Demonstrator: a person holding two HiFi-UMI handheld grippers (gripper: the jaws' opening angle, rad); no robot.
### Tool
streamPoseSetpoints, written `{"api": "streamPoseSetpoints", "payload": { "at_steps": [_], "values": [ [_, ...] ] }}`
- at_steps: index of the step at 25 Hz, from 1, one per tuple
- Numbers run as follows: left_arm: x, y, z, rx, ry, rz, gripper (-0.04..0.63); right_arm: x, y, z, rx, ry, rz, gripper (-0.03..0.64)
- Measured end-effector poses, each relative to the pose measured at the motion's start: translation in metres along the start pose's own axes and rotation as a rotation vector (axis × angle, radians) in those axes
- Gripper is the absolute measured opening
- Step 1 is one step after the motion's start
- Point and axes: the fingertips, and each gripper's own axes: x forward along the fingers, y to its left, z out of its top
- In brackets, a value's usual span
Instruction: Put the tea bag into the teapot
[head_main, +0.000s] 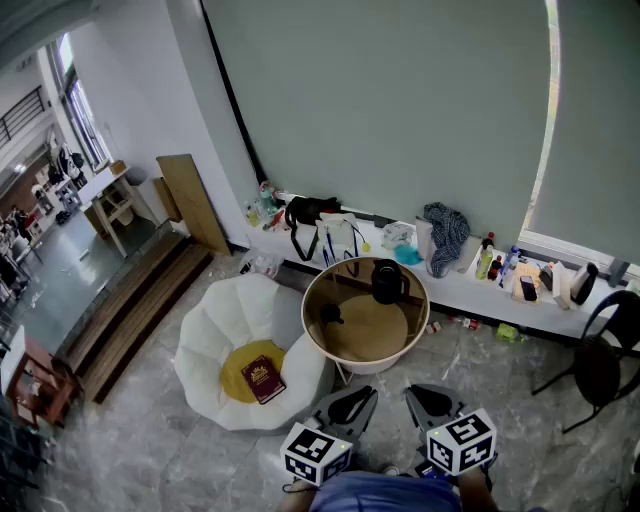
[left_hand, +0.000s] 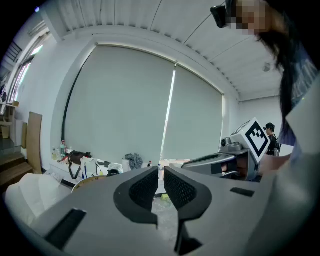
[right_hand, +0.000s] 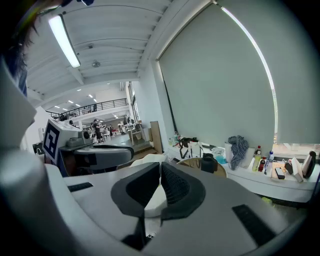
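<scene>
Head view: a big white chair (head_main: 215, 345) sits on the floor, with the round worktop (head_main: 372, 338) right beside it. Both claws hang low in front of the worktop, apart from it. The left claw (head_main: 352, 402) is down to a thin slit with nothing in it. The right claw (head_main: 430, 398) has its tips together, also empty. The black teapot (head_main: 387, 283) stands upright near the worktop's far edge. A red book (head_main: 263, 380) lies in the chair. A small dark thing (head_main: 330, 315) sits left of the teapot, too tiny to identify.
</scene>
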Motion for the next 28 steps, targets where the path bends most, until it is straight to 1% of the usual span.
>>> {"api": "streamPoseSetpoints", "payload": {
  "at_steps": [10, 15, 19, 25, 28],
  "values": [
    [-0.001, -0.012, -0.005, 0.001, 0.020, 0.000, 0.031, -0.009, 0.001, -0.008, 0.036, -0.024, -0.005, 0.025],
    [-0.001, -0.017, -0.011, -0.004, 0.033, 0.002, 0.032, -0.017, -0.004, -0.017, 0.050, -0.020, -0.017, 0.025],
    [0.002, -0.020, -0.016, 0.002, 0.055, -0.005, 0.031, -0.019, -0.011, -0.024, 0.069, -0.016, -0.030, 0.025],
    [0.012, -0.017, -0.012, 0.011, 0.064, -0.006, 0.031, -0.020, -0.023, -0.022, 0.088, -0.026, -0.045, 0.025],
    [0.019, -0.014, -0.014, 0.015, 0.082, -0.009, 0.032, -0.017, -0.032, -0.023, 0.100, -0.020, -0.053, 0.025]
  ]
}}
